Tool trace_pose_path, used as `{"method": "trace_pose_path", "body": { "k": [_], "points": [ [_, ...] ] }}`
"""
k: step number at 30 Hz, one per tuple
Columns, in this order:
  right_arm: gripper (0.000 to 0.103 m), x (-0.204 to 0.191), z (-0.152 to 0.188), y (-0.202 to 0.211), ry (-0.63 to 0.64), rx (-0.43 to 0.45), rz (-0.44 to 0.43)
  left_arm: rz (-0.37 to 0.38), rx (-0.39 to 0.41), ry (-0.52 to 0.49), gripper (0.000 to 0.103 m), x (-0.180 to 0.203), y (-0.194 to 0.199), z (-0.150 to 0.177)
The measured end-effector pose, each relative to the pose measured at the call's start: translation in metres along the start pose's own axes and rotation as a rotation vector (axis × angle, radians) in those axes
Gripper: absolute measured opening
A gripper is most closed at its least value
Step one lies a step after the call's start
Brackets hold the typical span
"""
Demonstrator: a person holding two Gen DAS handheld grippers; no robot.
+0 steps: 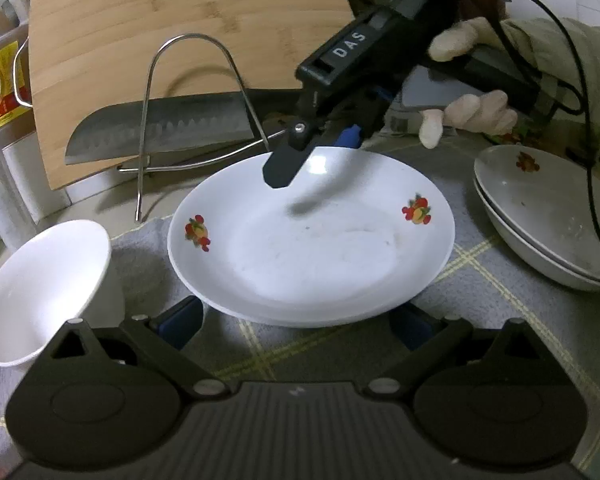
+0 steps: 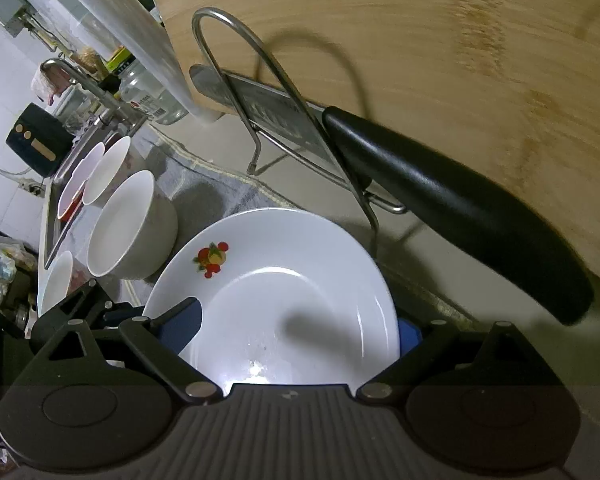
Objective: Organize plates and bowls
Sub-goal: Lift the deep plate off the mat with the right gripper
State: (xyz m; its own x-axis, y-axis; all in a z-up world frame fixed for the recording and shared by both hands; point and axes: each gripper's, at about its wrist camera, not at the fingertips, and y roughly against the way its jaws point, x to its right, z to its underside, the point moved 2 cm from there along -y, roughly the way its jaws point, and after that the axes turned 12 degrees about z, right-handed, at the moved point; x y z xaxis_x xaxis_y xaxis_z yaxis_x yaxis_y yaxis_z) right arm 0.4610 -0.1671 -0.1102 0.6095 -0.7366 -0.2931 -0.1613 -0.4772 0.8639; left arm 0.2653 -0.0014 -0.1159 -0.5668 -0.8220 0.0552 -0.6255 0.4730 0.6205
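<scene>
On a kitchen surface [image 1: 500, 320] spread with a grey checked cloth, a fruit-printed white plate [image 1: 312, 240] sits between both tools: the right tool [image 1: 312, 152], marked "DAS", straddles its far rim, the left tool [image 1: 296, 322] its near rim, jaws apart.

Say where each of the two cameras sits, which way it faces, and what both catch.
Left wrist: on the left gripper, at the near rim of the flowered plate, facing the cutting board and knife; shows the right gripper and a gloved hand.
Right wrist: on the right gripper, looking steeply down over the plate's far rim toward white bowls.
Shared: plate, knife, board, wire rack.
</scene>
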Motion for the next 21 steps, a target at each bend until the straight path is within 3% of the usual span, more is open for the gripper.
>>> {"method": "trace_pose_path", "body": {
  "k": [12, 21],
  "points": [
    [0.098, 0.0011, -0.0046, 0.0001, 0.014, -0.004, -0.013, 0.027, 0.005, -0.007, 0.100, -0.0021, -0.0005, -0.0003],
    [0.098, -0.0057, -0.0066, 0.0036, 0.075, 0.009, 0.039, 0.035, 0.003, 0.002, 0.100, -0.0049, -0.0018, -0.0002]
  ]
}}
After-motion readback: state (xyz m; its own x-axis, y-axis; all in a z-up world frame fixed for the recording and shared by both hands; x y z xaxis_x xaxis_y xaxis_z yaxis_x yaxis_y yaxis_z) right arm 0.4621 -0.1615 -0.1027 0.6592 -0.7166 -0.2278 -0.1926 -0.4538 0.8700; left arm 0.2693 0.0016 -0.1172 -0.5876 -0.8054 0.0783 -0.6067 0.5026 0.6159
